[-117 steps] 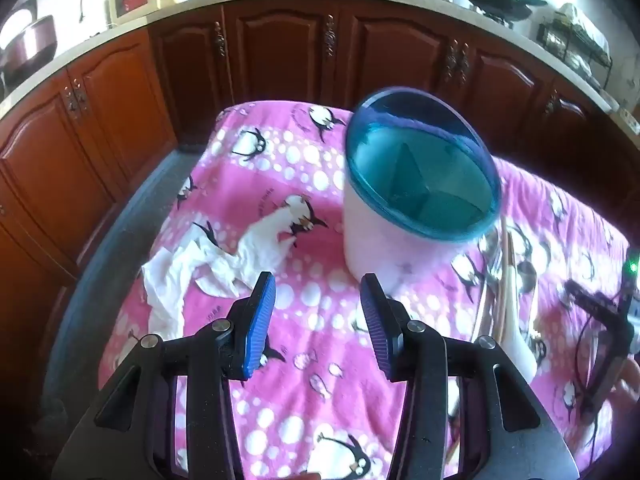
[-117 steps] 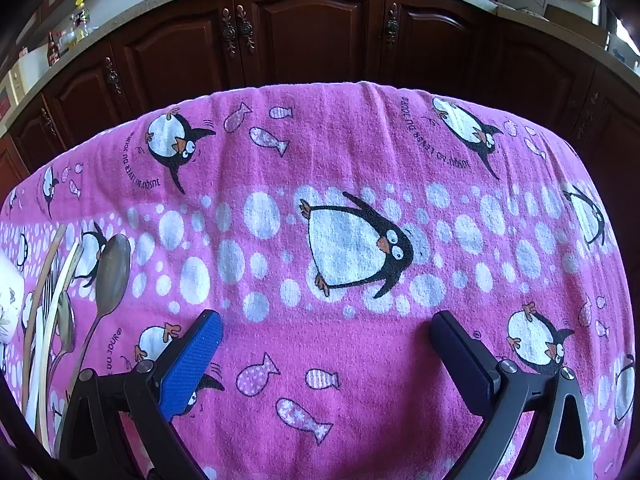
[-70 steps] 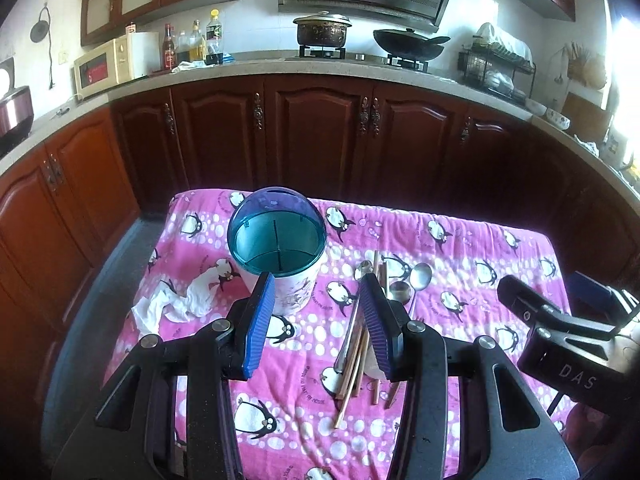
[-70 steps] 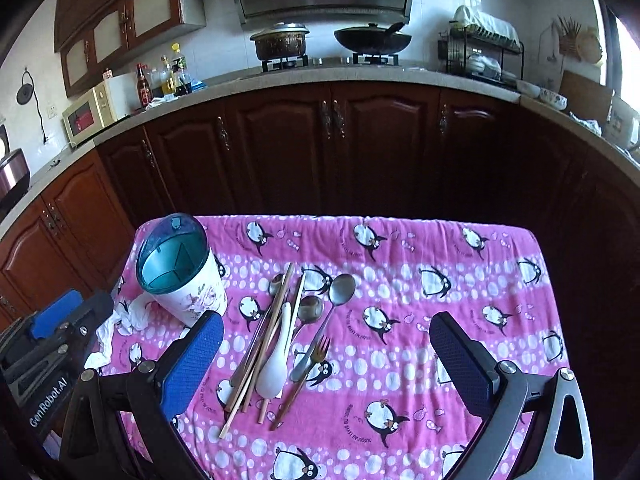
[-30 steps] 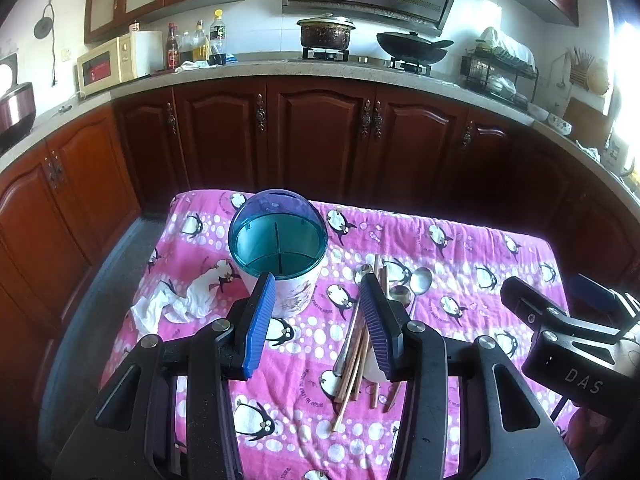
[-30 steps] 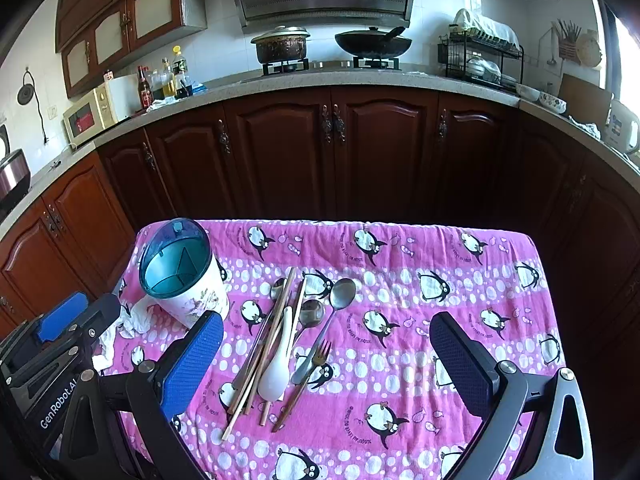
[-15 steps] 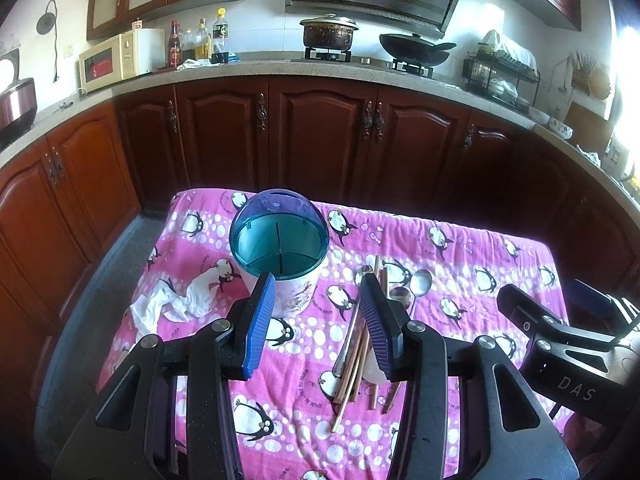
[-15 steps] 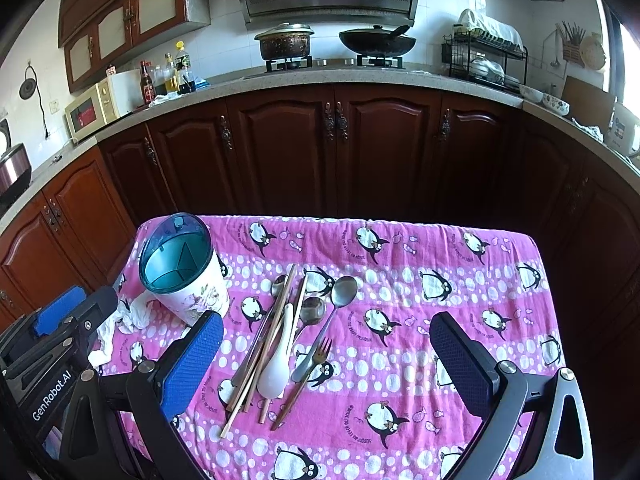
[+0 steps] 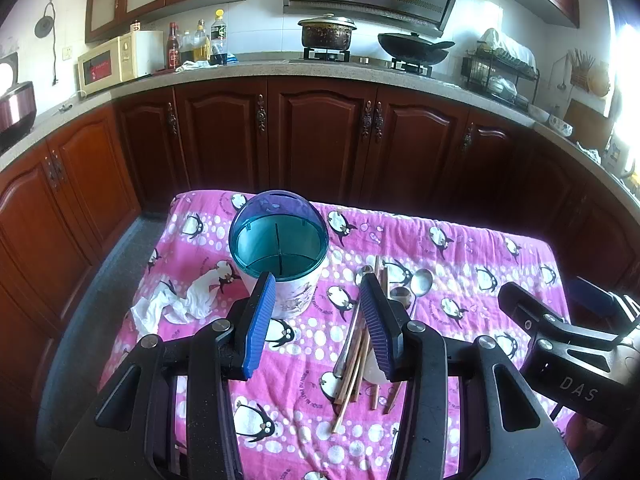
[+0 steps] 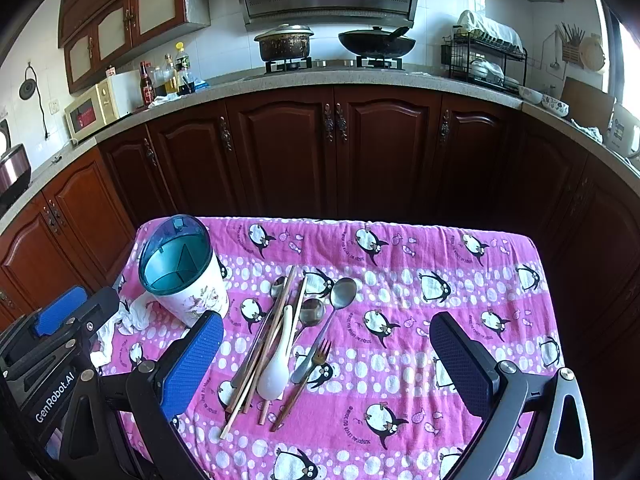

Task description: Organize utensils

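Both tools spread, empty: left tool (image 9: 316,320), right tool (image 10: 326,360). One utensil (image 10: 276,368) to be pinched singly, dropped into holder (image 10: 176,264).

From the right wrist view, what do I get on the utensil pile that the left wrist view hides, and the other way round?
Only the right wrist view shows the whole pile: the white ceramic spoon and the fork lie uncovered between the open right tongs.

Only the left wrist view looks down onto the holder's inner dividers; its own right finger covers most of the white spoon.

Both show the utensil holder empty, the chopsticks, the metal spoons, the crumpled tissue and the penguin cloth. The left tongs are open and empty.
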The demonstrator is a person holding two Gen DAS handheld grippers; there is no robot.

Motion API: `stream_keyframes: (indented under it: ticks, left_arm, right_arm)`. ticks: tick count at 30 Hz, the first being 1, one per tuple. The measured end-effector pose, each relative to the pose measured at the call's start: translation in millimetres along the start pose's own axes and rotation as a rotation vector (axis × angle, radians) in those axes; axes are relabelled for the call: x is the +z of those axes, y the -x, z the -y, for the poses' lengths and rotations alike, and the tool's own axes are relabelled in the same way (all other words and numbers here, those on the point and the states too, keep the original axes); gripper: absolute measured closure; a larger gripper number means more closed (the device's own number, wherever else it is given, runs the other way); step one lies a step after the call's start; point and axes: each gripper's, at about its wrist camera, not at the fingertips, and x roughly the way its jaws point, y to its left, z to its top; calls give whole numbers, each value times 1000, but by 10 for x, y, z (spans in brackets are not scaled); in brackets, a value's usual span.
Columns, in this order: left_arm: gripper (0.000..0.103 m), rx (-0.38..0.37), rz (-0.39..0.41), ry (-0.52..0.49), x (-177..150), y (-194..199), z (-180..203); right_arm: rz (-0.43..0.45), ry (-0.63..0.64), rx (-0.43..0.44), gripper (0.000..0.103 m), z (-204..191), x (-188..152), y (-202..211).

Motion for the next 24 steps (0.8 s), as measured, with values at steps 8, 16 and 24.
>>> stream_keyframes:
  ticks: [8, 16, 24]
  left_arm:
    - [59, 0, 0, -3, 8, 1, 0]
    - [59, -1, -3, -3, 15, -7, -1]
    - [59, 3, -8, -6, 9, -33, 2]
  right_arm:
    - [14, 27, -4, 0, -27, -11, 13]
    - [6, 26, -1, 0, -29, -22, -8]
    - [-4, 13, 0, 0, 22, -30, -39]
